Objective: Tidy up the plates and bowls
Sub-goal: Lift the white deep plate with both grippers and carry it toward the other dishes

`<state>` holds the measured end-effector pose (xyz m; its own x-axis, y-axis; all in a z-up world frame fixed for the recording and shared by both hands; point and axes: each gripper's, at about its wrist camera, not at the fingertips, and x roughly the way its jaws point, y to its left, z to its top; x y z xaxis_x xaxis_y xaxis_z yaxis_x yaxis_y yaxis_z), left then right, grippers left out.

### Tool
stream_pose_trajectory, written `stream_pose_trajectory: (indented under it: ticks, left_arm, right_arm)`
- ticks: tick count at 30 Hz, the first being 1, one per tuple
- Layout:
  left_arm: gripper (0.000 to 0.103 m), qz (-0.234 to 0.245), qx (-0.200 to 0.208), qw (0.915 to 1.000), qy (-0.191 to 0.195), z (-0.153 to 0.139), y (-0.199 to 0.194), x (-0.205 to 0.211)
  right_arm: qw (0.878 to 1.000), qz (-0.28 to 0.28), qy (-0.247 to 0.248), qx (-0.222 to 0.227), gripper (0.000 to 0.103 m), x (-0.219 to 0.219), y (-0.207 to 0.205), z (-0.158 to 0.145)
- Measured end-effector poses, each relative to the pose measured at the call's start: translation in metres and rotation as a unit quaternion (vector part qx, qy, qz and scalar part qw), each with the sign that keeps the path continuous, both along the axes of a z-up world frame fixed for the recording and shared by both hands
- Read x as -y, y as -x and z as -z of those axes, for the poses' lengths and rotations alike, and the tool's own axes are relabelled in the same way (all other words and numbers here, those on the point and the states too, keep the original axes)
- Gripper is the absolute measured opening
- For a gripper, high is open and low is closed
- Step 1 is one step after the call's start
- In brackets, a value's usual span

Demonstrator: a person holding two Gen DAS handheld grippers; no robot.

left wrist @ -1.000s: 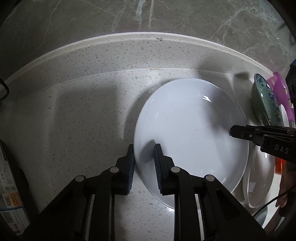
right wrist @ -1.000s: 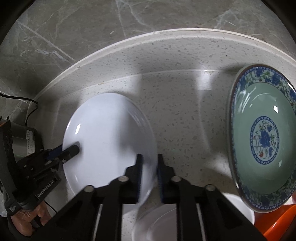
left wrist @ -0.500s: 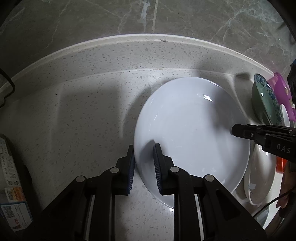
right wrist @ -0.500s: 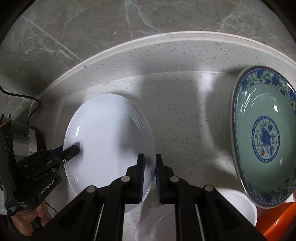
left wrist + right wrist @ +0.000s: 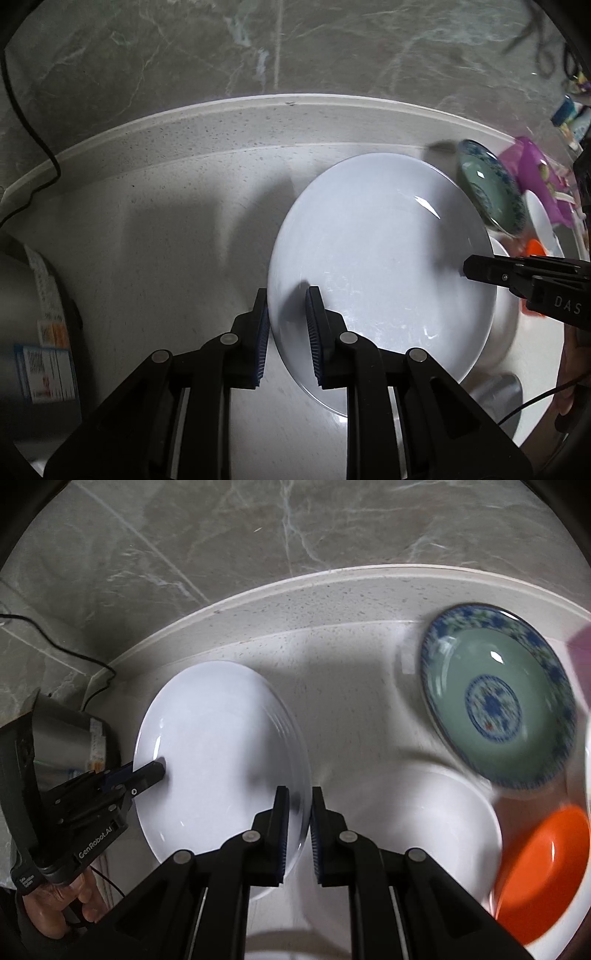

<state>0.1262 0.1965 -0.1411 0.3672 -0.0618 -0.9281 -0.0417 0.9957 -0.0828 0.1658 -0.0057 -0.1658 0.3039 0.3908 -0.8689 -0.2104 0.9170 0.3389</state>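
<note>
The speckled worktop [image 5: 155,229] carries a white plate [image 5: 373,258] held between both grippers. The left gripper [image 5: 286,332] grasps its near-left rim, fingers straddling the edge. The right gripper [image 5: 297,829] grasps the opposite rim, just left of a white bowl [image 5: 413,823].

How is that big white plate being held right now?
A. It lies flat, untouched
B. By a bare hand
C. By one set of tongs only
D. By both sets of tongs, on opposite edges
D: the left tongs straddle one edge of the white plate, and the right tongs straddle the opposite edge, each visible from the other camera.
</note>
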Motion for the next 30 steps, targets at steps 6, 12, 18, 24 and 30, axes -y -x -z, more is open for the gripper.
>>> stream_pose_trajectory:
  ticks: [6, 12, 18, 24, 30]
  left_arm:
    - [0.018, 0.027, 0.002, 0.9996, 0.007, -0.015, 0.039, 0.034]
    - [0.018, 0.061, -0.008, 0.9980, 0.013, -0.017, 0.079, 0.075]
    - [0.018, 0.093, -0.027, 0.9952, 0.016, -0.008, 0.120, 0.109]
    - [0.018, 0.119, -0.048, 0.9916, 0.013, 0.008, 0.154, 0.134]
    - [0.018, 0.144, -0.062, 0.9877, 0.005, 0.021, 0.175, 0.153]
  right_arm:
    - [1.000, 0.019, -0.009, 0.011, 0.013, 0.024, 0.053, -0.015]
    - [0.999, 0.047, -0.015, 0.006, 0.013, 0.054, 0.103, -0.014]
    - [0.997, 0.074, -0.015, -0.010, 0.013, 0.079, 0.146, -0.003]
    - [0.995, 0.093, -0.014, -0.033, 0.013, 0.100, 0.184, 0.016]
    - [0.992, 0.107, -0.018, -0.058, 0.013, 0.111, 0.210, 0.035]
